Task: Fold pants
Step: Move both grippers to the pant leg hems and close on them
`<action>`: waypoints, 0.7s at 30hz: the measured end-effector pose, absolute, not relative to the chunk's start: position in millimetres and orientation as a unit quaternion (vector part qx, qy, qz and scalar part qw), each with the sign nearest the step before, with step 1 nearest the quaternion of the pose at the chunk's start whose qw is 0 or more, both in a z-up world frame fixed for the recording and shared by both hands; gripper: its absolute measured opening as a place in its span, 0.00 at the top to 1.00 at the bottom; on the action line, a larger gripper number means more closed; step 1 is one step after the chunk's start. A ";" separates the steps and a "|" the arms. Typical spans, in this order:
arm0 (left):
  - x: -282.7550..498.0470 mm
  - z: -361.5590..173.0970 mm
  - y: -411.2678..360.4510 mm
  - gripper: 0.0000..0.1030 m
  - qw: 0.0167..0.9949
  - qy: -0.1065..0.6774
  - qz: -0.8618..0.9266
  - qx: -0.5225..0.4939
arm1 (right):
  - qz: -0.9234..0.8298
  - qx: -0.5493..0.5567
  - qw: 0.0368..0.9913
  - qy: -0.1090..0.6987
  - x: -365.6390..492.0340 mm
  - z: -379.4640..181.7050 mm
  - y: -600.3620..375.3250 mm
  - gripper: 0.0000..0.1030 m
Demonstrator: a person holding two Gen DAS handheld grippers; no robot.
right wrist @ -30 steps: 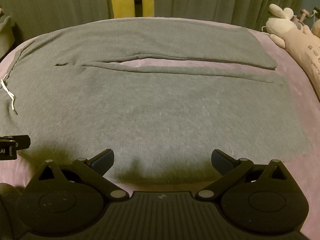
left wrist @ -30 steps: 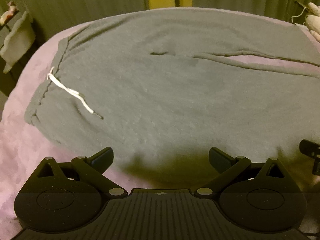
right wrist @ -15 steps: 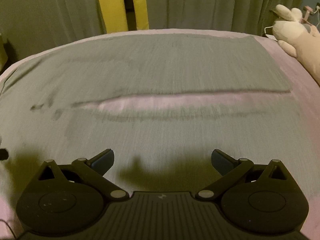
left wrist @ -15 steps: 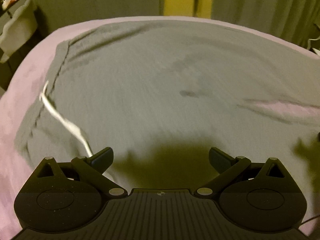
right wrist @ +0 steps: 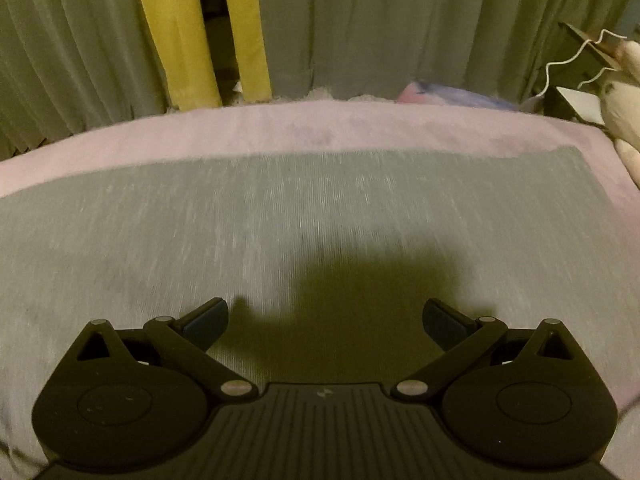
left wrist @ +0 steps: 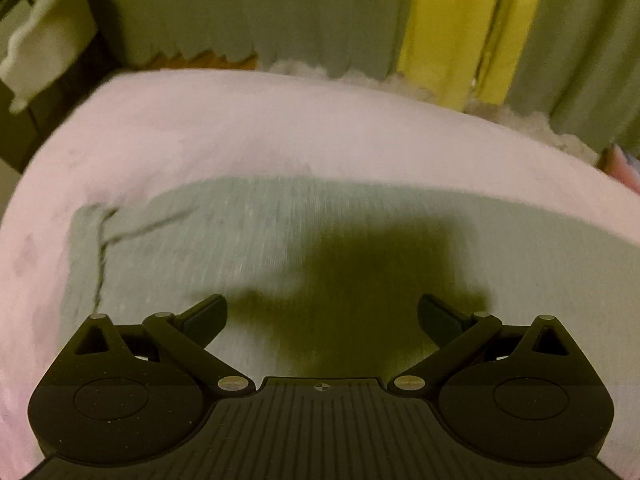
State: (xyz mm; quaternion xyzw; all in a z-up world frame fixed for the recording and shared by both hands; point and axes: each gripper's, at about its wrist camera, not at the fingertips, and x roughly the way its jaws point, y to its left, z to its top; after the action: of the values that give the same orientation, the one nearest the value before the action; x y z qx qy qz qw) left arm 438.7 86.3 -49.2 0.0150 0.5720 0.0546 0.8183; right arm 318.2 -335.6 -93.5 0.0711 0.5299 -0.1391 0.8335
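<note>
Grey pants (left wrist: pixel 248 240) lie flat on a pink bed cover (left wrist: pixel 248 136). In the left wrist view I see their far upper part with the waistband corner (left wrist: pixel 92 232) at the left; the picture is blurred. My left gripper (left wrist: pixel 322 314) hovers over the fabric, open, with nothing between its fingers. In the right wrist view the far leg of the pants (right wrist: pixel 320 208) stretches across, its cuff end (right wrist: pixel 576 176) at the right. My right gripper (right wrist: pixel 325 318) is open above this leg and holds nothing. Each gripper casts a dark shadow on the cloth.
Green curtains (right wrist: pixel 400 20) with a yellow strip (right wrist: pixel 176 40) hang behind the bed. A plush toy (right wrist: pixel 624 108) lies at the right edge. White fluffy material (left wrist: pixel 520 120) shows beyond the far bed edge. A pale shelf (left wrist: pixel 44 40) stands at the far left.
Both grippers have moved forward over the pants toward the far edge of the bed. The drawstring and the gap between the legs have dropped out of view. Both stay open.
</note>
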 end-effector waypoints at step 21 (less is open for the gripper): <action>546.2 -95.9 107.0 0.00 0.733 0.668 0.133 -0.005 | -0.278 0.251 0.744 0.553 422.2 -111.3 -453.5 0.00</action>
State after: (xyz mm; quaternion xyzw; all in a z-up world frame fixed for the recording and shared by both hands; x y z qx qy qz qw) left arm 546.2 107.0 -95.9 -0.0054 0.6675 0.1330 0.7326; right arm 422.2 -453.5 -111.3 0.2509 0.5532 -0.2776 0.7443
